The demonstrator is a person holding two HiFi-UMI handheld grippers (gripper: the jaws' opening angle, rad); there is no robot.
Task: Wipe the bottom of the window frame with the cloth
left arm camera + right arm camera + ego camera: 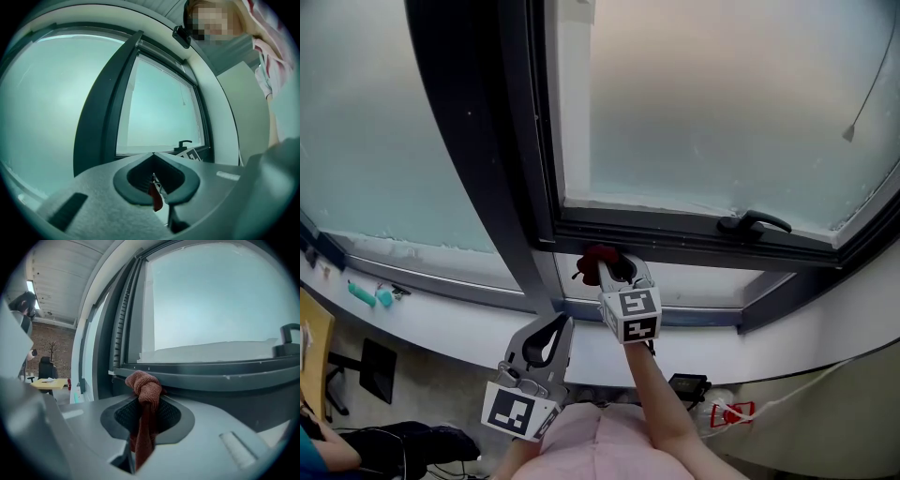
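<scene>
In the head view my right gripper (614, 272) holds the red knit cloth (600, 255) at centre frame, just under the window frame's bottom rail (675, 239), while my left gripper (553, 333) hangs lower left, apart from it. In the left gripper view my jaws meet with nothing between them. In the right gripper view my jaws clamp the cloth below its knot, the tail dangling; it looks soft, light and limp, so I judge that grip lets the knot act as a pad.
</scene>
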